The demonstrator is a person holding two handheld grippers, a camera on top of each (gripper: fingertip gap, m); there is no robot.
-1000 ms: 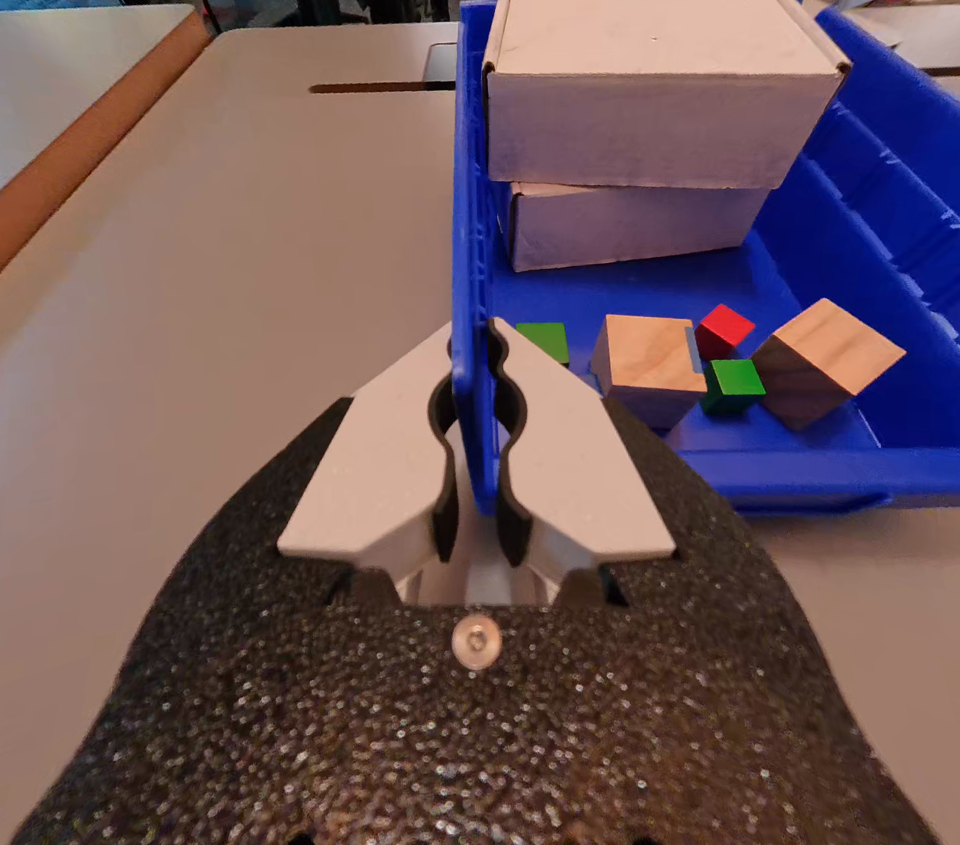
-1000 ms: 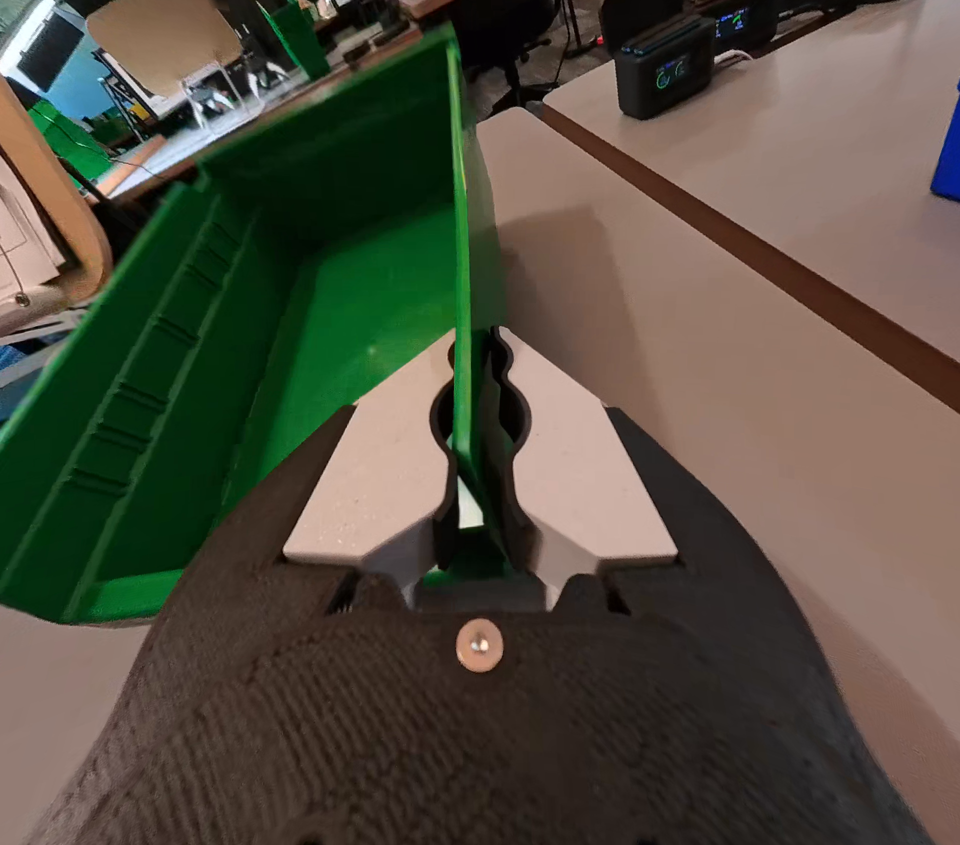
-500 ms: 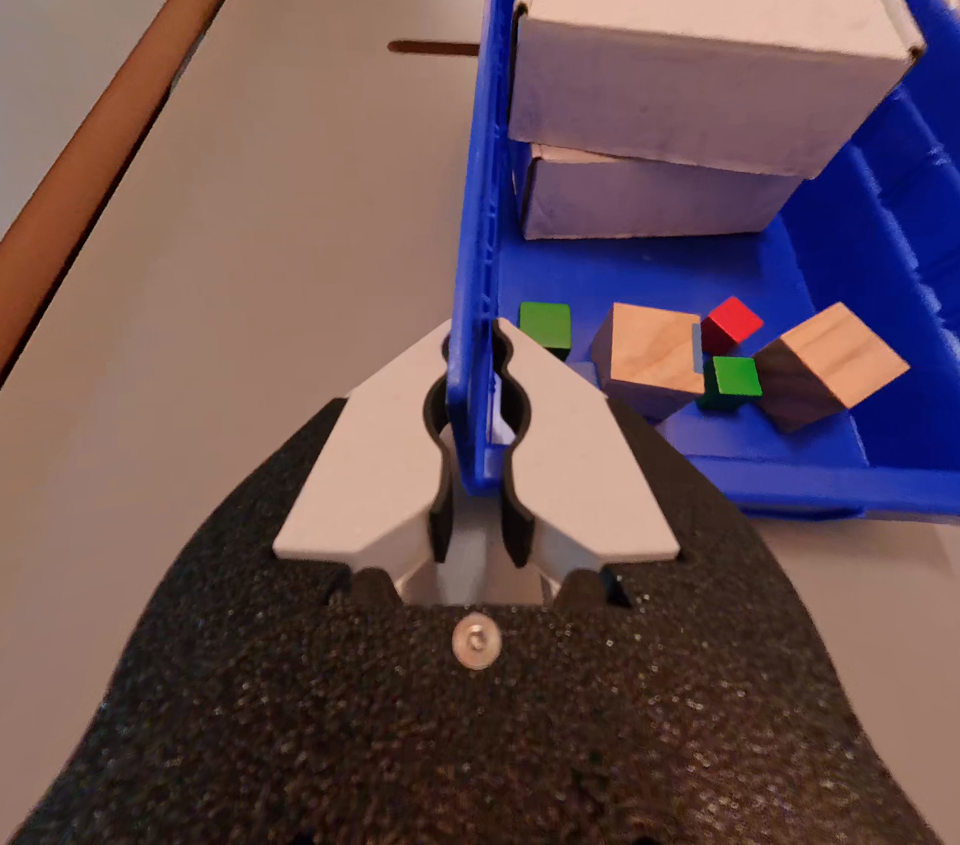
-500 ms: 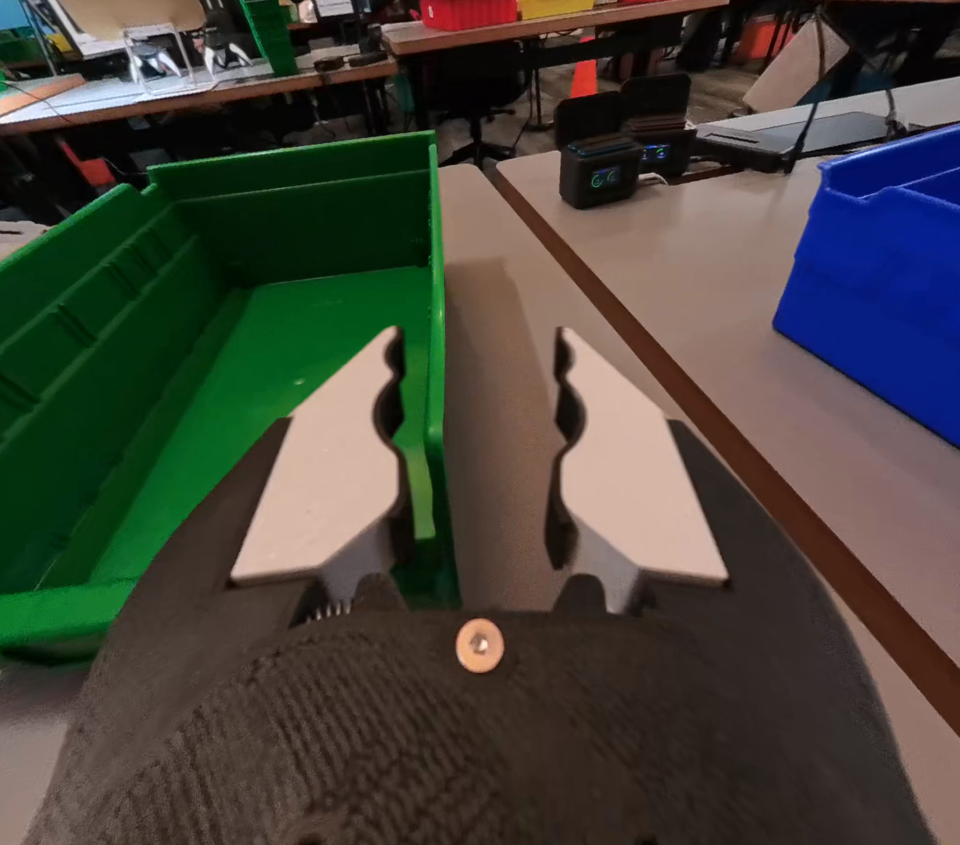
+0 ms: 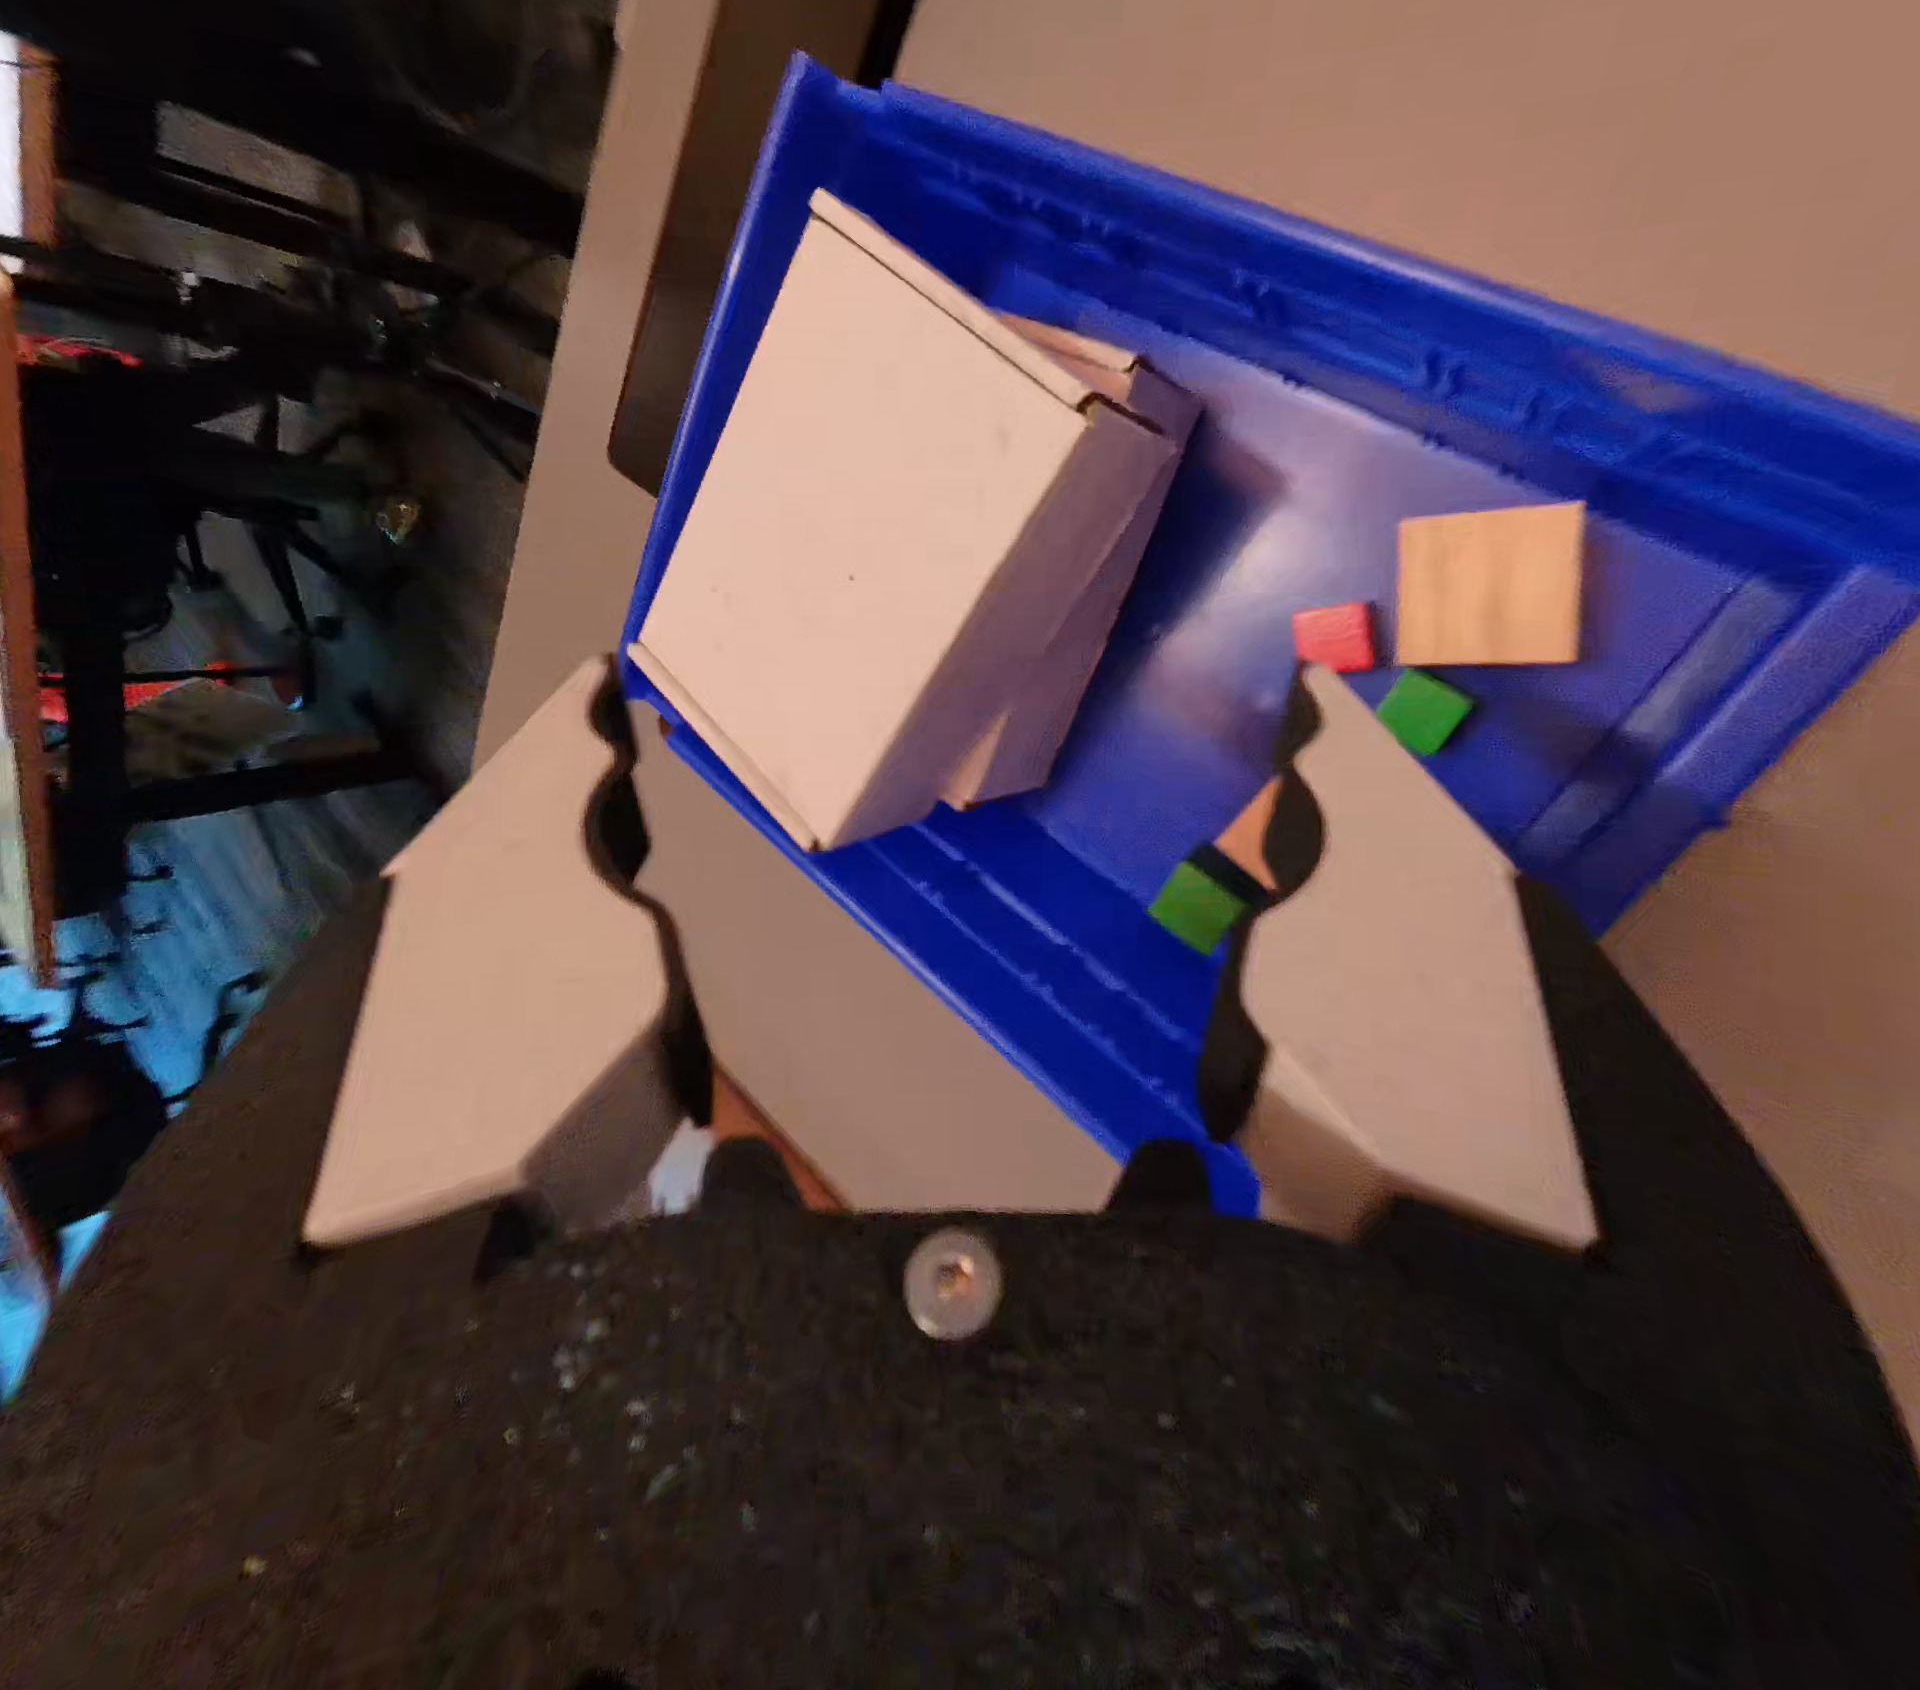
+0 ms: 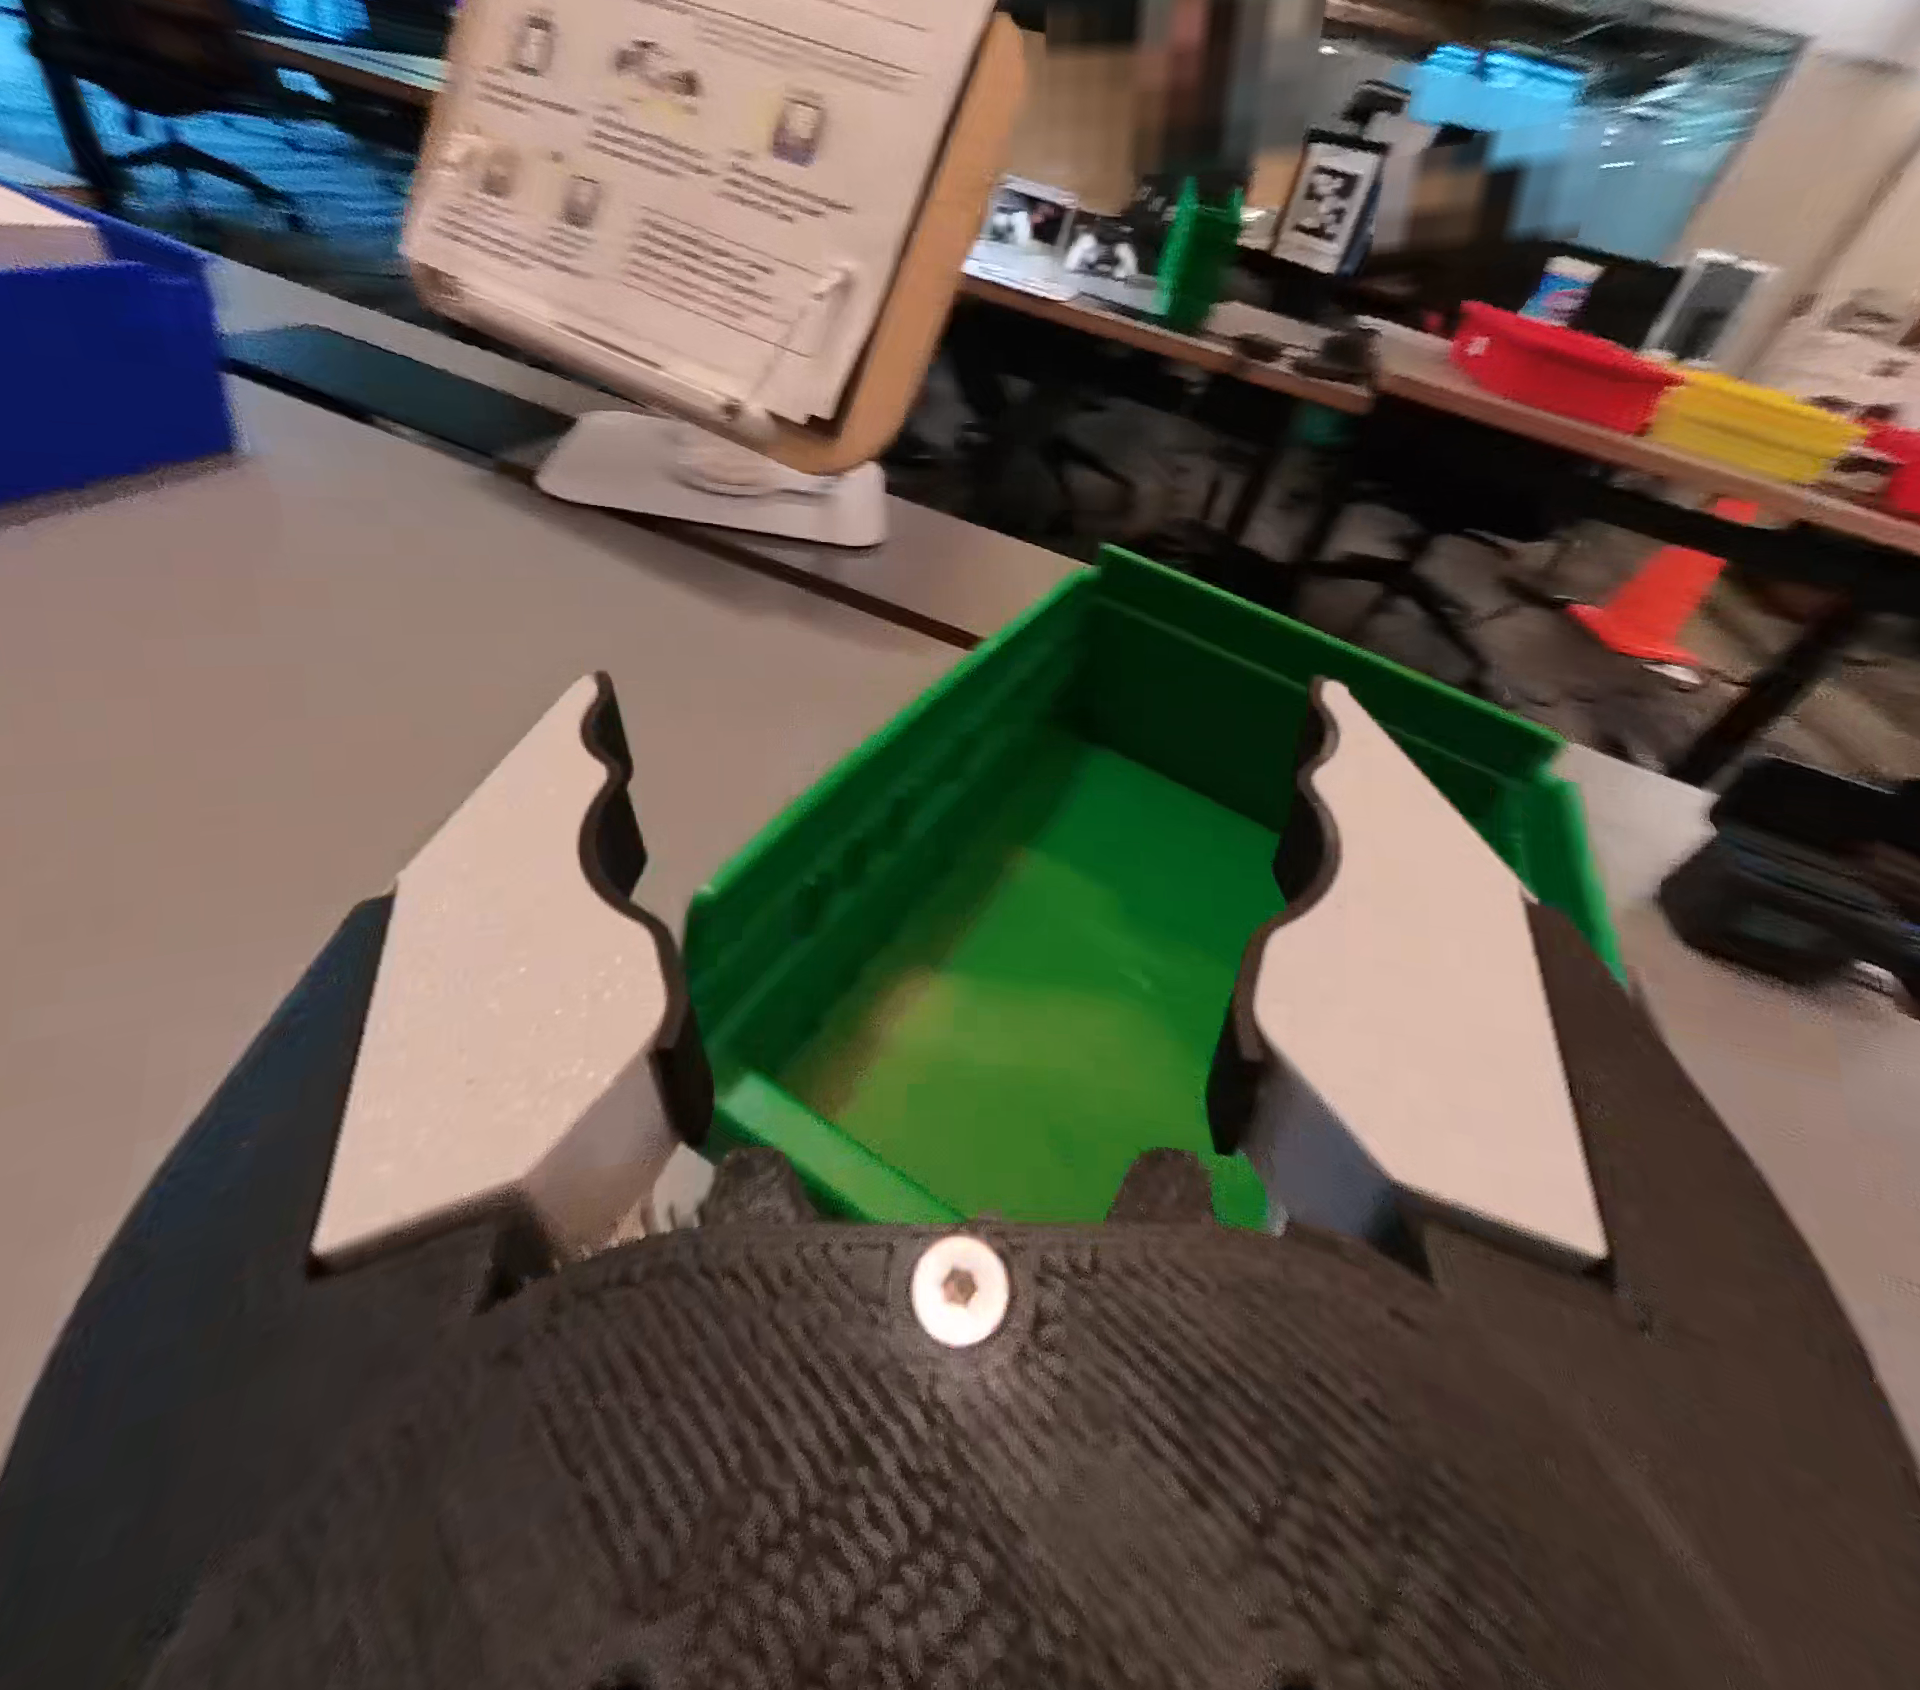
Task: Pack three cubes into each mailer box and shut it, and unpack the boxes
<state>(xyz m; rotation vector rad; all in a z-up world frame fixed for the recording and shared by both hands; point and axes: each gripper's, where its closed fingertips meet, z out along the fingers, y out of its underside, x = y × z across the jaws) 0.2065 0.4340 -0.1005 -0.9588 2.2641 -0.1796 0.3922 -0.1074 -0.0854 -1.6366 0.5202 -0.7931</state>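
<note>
In the left wrist view, the blue bin [image 5: 1351, 310] holds two shut white mailer boxes [image 5: 883, 518], one stacked on the other. Beside them lie a wooden cube [image 5: 1491, 580], a small red cube [image 5: 1335, 635] and two small green cubes [image 5: 1425, 710] [image 5: 1197, 902]. A second wooden cube [image 5: 1247, 830] is mostly hidden by my right finger. My left gripper [image 5: 958, 679] is open and empty above the bin, rolled sideways. My right gripper [image 6: 958, 693] is open and empty, above the near end of the empty green bin [image 6: 883, 809].
A clipboard stand with printed sheets [image 6: 707, 82] stands on the table behind the green bin. The blue bin's corner [image 6: 94, 362] shows at the left of the right wrist view. Red and yellow trays [image 6: 1662, 393] sit on a far table. The table edge runs near both bins. My left tips are roughly 10 cm from the wooden cube [image 5: 1491, 580].
Both grippers opened and let go of the bin walls they pinched. The left one rose and rolled over the blue bin. The right one drew back and turned left.
</note>
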